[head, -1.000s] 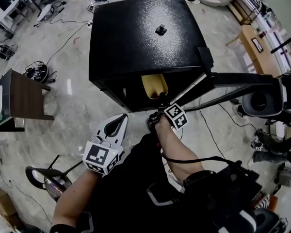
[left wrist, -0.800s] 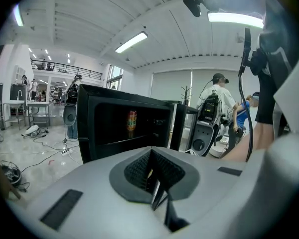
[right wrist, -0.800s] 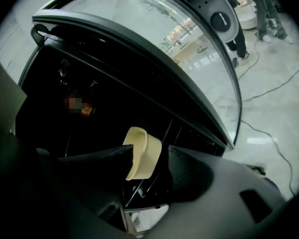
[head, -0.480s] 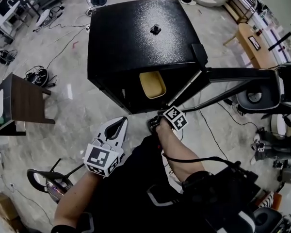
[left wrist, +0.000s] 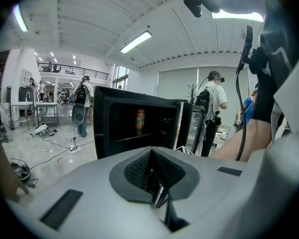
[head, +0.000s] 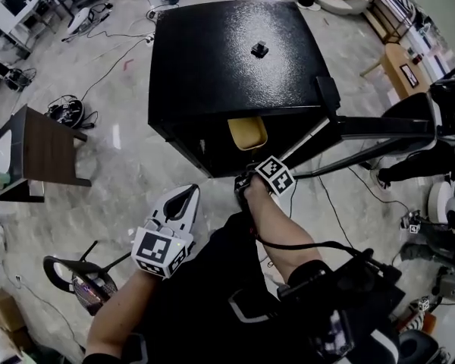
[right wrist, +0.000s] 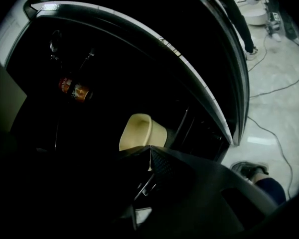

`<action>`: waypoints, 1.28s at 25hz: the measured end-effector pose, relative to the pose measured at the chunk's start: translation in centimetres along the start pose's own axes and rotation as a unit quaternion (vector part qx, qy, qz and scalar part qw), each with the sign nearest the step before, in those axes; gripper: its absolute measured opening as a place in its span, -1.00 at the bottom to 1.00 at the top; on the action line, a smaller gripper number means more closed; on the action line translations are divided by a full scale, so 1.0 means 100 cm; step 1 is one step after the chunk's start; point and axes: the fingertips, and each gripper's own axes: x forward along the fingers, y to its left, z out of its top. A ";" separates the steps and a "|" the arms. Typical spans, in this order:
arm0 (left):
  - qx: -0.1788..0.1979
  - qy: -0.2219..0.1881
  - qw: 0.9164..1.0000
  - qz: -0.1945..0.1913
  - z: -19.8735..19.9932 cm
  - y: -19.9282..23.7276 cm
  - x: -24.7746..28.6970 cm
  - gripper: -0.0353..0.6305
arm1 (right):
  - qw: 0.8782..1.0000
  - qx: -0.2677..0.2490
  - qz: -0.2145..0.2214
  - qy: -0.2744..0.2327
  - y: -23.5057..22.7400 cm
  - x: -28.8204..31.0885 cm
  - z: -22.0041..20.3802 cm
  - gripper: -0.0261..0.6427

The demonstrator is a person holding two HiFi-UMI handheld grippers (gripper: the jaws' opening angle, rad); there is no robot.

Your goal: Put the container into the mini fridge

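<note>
Two grippers show in the head view: the white left gripper [head: 180, 198] hangs low over the pale marble floor [head: 114, 173], well apart from the black box-shaped mini fridge [head: 227, 51]. The right gripper [head: 246, 182] sits at the fridge's open front, with the fridge door [head: 379, 126] swung out to the right. A beige rounded plastic container [head: 247, 133] stands inside the fridge. Left gripper view: jaws clenched together, empty, facing the fridge, where an orange drinks can [left wrist: 140, 122] stands on a shelf. Right gripper view: jaws closed on nothing, the container just beyond their tips inside the dark fridge
</note>
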 end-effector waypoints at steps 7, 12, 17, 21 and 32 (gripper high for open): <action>-0.006 -0.004 1.000 0.014 0.001 0.010 -0.001 -0.87 | 1.000 -0.016 0.010 0.012 0.015 0.012 -0.001 -0.86; 0.001 -0.016 1.000 0.011 0.007 0.008 -0.001 -0.87 | 0.999 -0.043 0.020 0.024 0.020 -0.001 -0.004 -0.86; -0.002 -0.036 0.999 0.013 0.013 0.009 -0.001 -0.87 | 0.995 -0.080 0.055 0.035 0.037 -0.025 -0.006 -0.86; 0.001 -0.053 0.999 0.011 0.019 0.006 -0.008 -0.87 | 0.984 -0.136 0.097 0.061 0.062 -0.052 -0.014 -0.87; 0.014 -0.095 0.995 0.013 0.036 -0.005 -0.032 -0.87 | 0.916 -0.338 0.207 0.067 0.155 -0.161 -0.004 -0.87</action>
